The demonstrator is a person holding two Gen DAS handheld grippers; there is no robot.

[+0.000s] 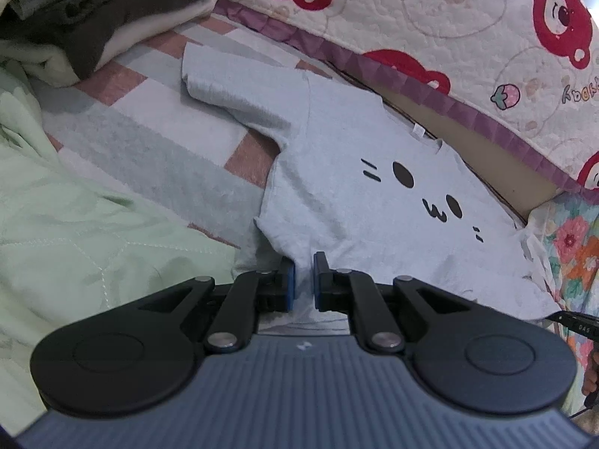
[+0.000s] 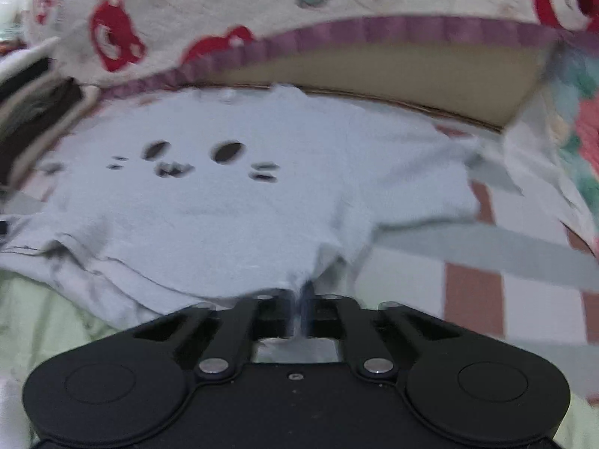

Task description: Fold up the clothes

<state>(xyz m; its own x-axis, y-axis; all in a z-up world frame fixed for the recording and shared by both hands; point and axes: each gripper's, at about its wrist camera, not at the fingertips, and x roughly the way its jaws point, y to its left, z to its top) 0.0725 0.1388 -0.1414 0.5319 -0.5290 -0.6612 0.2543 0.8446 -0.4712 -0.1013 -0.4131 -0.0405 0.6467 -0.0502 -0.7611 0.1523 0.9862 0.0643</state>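
Observation:
A pale blue T-shirt (image 1: pixel 337 172) with a black cartoon face lies spread flat on the checked bed sheet (image 1: pixel 149 119), its collar towards the far side. In the left wrist view my left gripper (image 1: pixel 304 275) sits at the shirt's near hem by one corner, shut on a pinch of the fabric between its blue pads. The blurred right wrist view shows the same T-shirt (image 2: pixel 243 217) from its hem side. There my right gripper (image 2: pixel 298 308) is shut on the hem near the other bottom corner, below the sleeve.
A stack of folded clothes (image 1: pixel 93 18) sits at the far left. A green quilt (image 1: pixel 75 205) bunches along the near side. A bear-print quilt (image 1: pixel 449 18) with a purple border rises behind the shirt, and floral fabric (image 1: pixel 572 247) lies at the right.

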